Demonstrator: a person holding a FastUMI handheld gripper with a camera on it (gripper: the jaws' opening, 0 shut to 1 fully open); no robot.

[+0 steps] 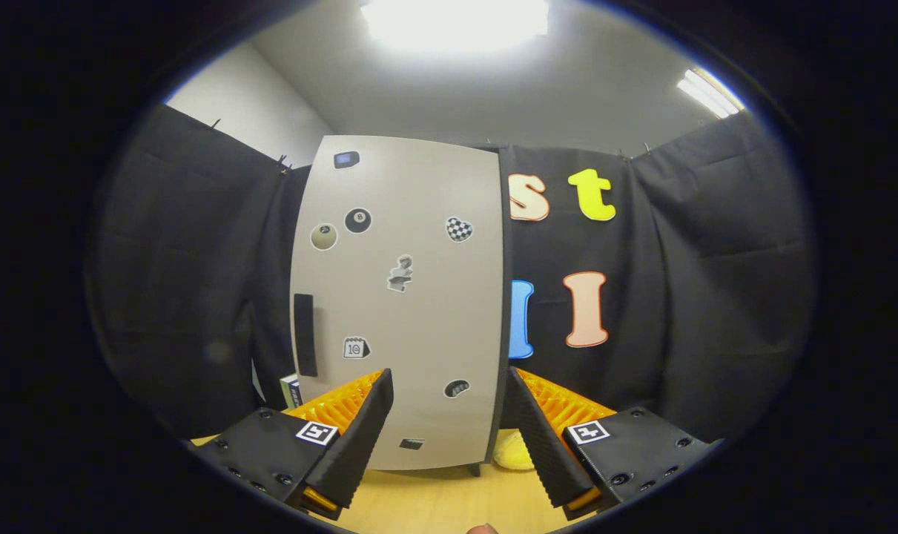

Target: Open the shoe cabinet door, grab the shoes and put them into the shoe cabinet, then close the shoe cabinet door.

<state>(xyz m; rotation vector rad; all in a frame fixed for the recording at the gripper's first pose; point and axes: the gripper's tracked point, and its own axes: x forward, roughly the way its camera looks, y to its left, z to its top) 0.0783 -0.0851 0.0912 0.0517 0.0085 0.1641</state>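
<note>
Gripper (449, 415) held wide, empty, before shut cabinet (400, 297); handle (305, 334) at left edge may be missed.

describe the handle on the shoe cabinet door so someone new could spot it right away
Beyond the open gripper stands the shoe cabinet, its pale door shut and dotted with small stickers. The handle is the dark upright bar near the door's left edge, longer and plainer than any sticker.
</note>
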